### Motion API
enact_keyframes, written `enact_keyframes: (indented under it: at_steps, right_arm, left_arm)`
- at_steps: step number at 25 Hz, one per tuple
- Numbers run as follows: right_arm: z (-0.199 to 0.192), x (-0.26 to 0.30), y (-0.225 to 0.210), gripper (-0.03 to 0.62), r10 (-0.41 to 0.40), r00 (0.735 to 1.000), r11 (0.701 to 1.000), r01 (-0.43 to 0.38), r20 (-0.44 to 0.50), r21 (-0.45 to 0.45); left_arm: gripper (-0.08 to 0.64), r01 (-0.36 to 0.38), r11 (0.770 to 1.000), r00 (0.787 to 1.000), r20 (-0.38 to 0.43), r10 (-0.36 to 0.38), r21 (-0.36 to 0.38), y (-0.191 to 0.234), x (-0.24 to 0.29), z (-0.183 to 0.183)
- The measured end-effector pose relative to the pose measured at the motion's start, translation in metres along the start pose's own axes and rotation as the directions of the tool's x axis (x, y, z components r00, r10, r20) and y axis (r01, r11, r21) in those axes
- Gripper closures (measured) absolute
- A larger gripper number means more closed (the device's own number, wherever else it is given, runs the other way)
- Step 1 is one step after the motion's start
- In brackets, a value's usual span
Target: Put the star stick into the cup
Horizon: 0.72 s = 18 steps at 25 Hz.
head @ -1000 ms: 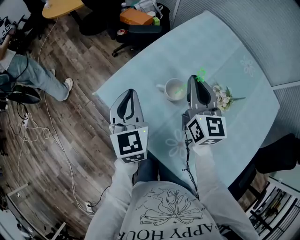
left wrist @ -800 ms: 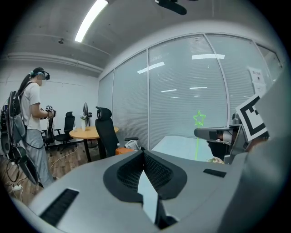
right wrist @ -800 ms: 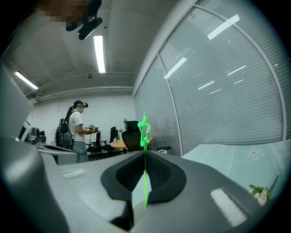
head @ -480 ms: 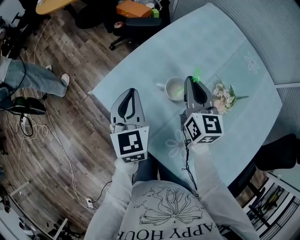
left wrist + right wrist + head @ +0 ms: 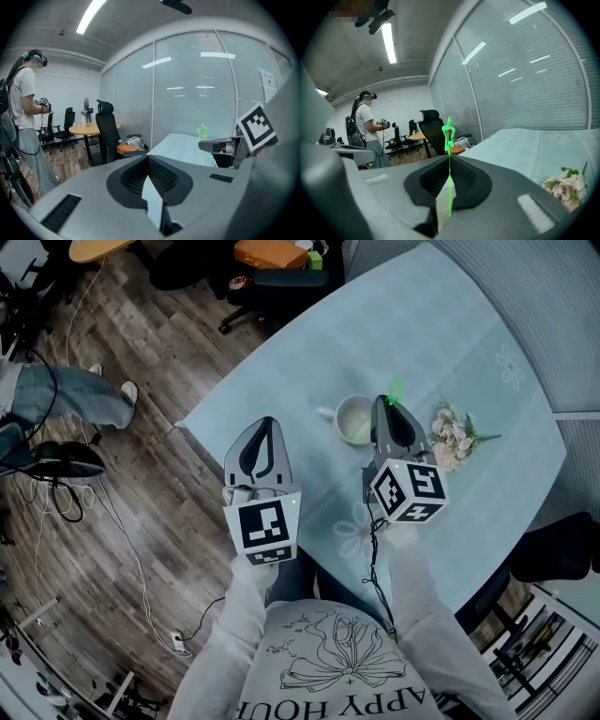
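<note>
Right gripper [image 5: 392, 409] clamped on the star stick [image 5: 449, 136]; stick's long axis runs along the jaws, star end past the tips; cup [image 5: 353, 418] stands just left of those tips; left gripper [image 5: 262, 427] closed, empty, farther off.

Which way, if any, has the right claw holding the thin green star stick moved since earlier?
Yes, slightly: the right claw with the green star stick shifted left, toward the white ceramic cup.
</note>
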State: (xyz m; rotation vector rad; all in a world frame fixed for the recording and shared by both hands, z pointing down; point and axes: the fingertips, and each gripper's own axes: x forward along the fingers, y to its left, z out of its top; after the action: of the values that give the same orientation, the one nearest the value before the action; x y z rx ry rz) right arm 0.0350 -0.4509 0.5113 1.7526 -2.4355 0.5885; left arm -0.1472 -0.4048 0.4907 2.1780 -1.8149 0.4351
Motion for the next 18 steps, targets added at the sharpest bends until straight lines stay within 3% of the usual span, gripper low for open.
enact_keyframes:
  at_steps: [8,18]
  right_arm:
    - [-0.001,0.017,-0.012,0.576,-0.031,0.999,0.999,0.031,-0.012,0.014]
    - [-0.009,0.043,-0.029,0.560,-0.078,0.995,0.997,0.076,-0.069,-0.034]
  left_arm:
    - [0.554,-0.001,1.000,1.000,-0.005,0.001,-0.006,0.001,0.002,0.001]
    - [0.554,0.001,1.000,1.000,0.002,-0.001,-0.010,0.004,0.002,0.003]
